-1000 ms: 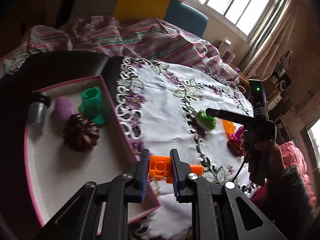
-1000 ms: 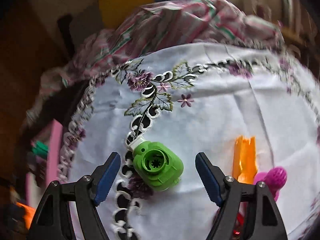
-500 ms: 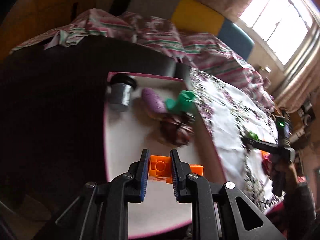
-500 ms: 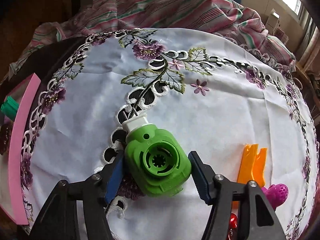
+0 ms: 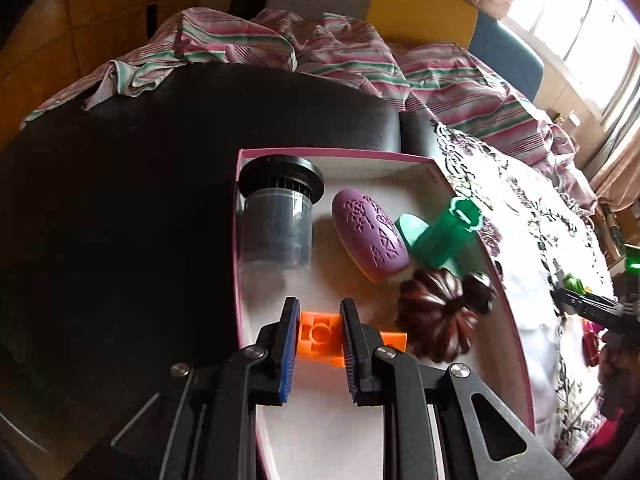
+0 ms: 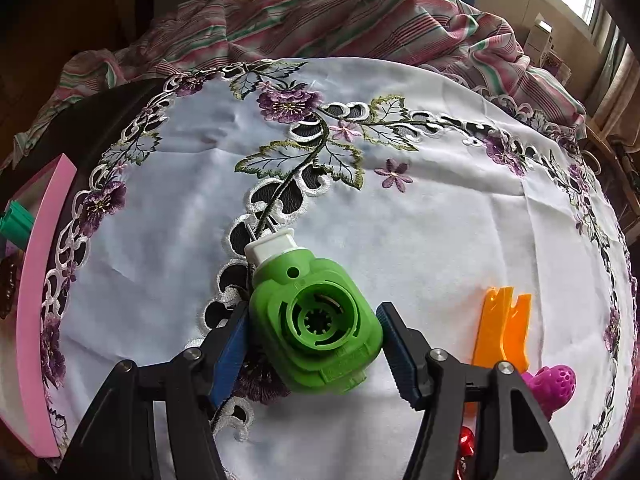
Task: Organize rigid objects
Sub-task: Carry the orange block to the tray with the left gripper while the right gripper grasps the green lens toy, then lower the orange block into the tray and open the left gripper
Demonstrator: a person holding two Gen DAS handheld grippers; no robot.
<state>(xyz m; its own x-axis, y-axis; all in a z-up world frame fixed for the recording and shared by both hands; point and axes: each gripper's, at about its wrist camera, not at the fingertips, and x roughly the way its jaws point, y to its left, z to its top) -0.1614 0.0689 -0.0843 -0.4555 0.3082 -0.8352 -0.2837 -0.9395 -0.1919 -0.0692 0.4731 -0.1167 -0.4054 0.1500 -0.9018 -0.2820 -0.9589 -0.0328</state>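
Observation:
My left gripper (image 5: 320, 334) is shut on an orange toy brick (image 5: 320, 336) and holds it over the near left part of a pink-rimmed white tray (image 5: 336, 153). The tray holds a grey cylinder with a black cap (image 5: 276, 216), a purple oval piece (image 5: 370, 240), a green cutter (image 5: 444, 236) and a dark brown ridged mould (image 5: 438, 326). On the embroidered white cloth (image 6: 420, 224), my right gripper (image 6: 312, 340) is shut on a green plastic part with a white tip (image 6: 316, 324); both pads press its sides.
An orange forked tool (image 6: 502, 328), a magenta perforated piece (image 6: 554, 384) and a small red thing (image 6: 466, 442) lie on the cloth to the right of the right gripper. Striped fabric (image 6: 340, 12) is bunched at the far side. The tray's pink wall (image 6: 36, 300) stands at the left.
My left gripper carried the orange brick leftward from the cloth's edge to above the tray and sank lower. My right gripper dropped around the green part and its jaws closed on it.

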